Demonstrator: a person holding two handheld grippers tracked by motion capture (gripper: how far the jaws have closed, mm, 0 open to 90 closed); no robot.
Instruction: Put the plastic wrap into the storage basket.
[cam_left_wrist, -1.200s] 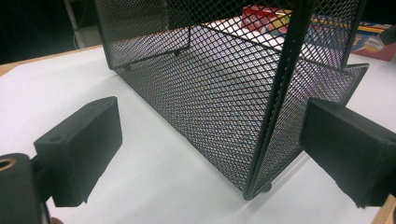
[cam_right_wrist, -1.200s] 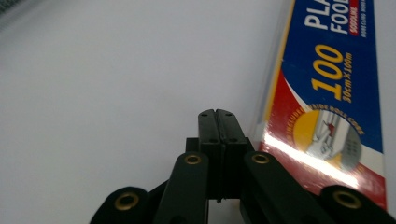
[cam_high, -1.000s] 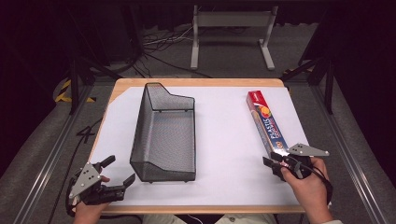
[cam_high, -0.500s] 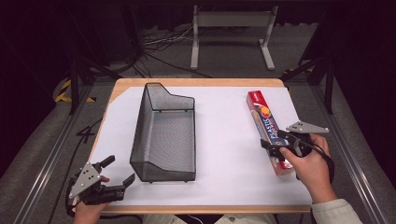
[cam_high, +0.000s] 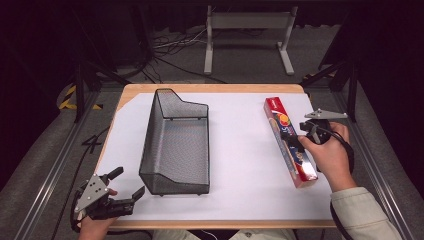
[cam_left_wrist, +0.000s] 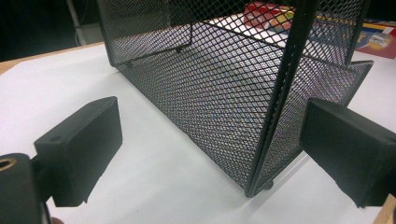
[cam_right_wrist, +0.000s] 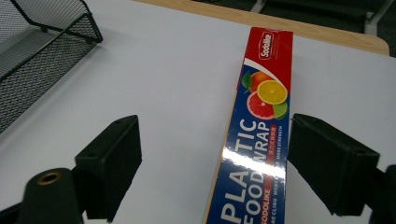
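Glossy cardboard box (cam_right_wrist: 254, 154), black wire-mesh basket (cam_high: 175, 150)

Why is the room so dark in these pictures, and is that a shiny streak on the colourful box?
High view: light falls on the white table while the floor around stays dim. Right gripper view: a bright band of glare crosses the plastic wrap box. Left gripper view: the mesh basket looks sharp, the near jaws softer.

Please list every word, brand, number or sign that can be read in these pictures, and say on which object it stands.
"Sodolike": white brand name on the red far end of the plastic wrap box.
"PLASTIC FOOD WRAP": large white letters on the blue part of the box.
"SODOLIKE MORE ... MORE STRENGTH": small white line beside them, partly unreadable.
Small red line under "WRAP": too small to read.
Mesh basket: no text.
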